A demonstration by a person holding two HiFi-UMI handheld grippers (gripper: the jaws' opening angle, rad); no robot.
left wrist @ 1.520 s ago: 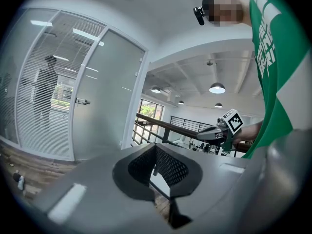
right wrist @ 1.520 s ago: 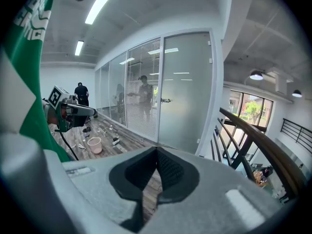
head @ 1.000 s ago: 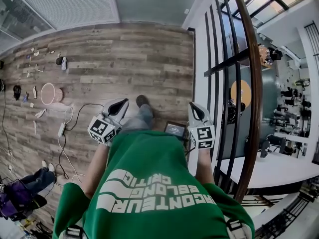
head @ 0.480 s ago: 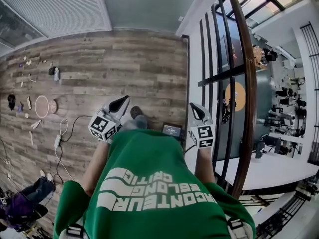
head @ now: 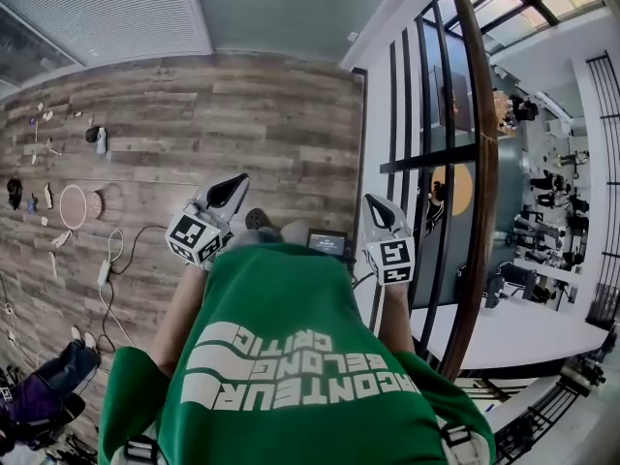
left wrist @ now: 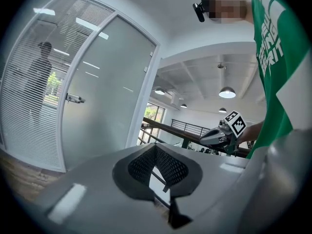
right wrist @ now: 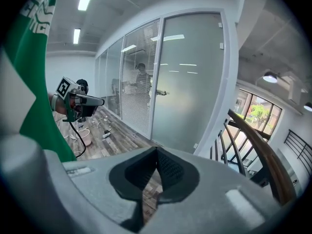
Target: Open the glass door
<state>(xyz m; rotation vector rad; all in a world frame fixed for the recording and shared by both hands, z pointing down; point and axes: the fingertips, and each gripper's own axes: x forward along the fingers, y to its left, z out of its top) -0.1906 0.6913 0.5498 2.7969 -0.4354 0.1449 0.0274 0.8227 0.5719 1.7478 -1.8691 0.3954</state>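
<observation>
Floor of grey-brown wood planks [head: 242,114]. Lying on it toward the left: a round pinkish basket [head: 76,204], a white power strip [head: 103,272] with its cable, and small scattered items [head: 44,114] near the wall.

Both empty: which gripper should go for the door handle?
Left, marginally. The handle sits on the glass door's left edge beside the blinds, on the left gripper's side; the right gripper is by the railing. Both are shut, empty, and well short of the door.
</observation>
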